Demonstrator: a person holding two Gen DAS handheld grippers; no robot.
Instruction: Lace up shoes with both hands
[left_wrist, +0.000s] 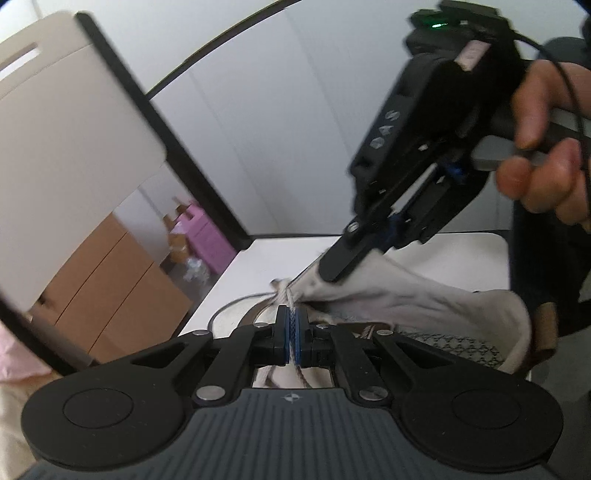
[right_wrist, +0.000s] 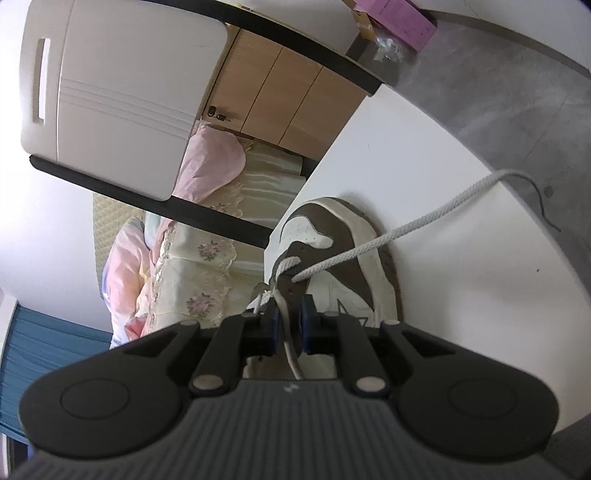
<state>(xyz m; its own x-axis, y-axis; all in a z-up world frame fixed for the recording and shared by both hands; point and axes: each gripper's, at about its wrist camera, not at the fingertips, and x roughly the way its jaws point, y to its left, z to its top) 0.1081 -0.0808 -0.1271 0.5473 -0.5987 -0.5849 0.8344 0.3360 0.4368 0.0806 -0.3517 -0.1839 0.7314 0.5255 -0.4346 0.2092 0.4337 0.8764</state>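
Mid-lacing. The shoe (right_wrist: 332, 258) sits on the white counter (right_wrist: 461, 295), toe pointing away from my right camera, near the counter edge with the bed beyond.

My left gripper (left_wrist: 292, 328) has its fingers pinched tight on a strand of lace (left_wrist: 291, 306), which runs up from between the pads toward the eyelets. My right gripper (right_wrist: 289, 325) has fingers narrow with a small gap; a brown-and-white strip, the tongue or the eyelet flap as far as I can tell, runs through that gap. I can't tell whether the pads press on it, so no grip claimed. In the left view the right gripper's tips sit on the shoe's pale inner lining near the collar.

The other lace end (right_wrist: 424, 218) trails loose from an eyelet across the counter to the right.

Judgement: lower eyelets threaded, upper ones pending. Next move, I reckon: right side steadies the flap, left side aims its lace tip at the next open eyelet. That needs fine alignment, and the lace is floppy, so a regrip nearer the tip may be needed.
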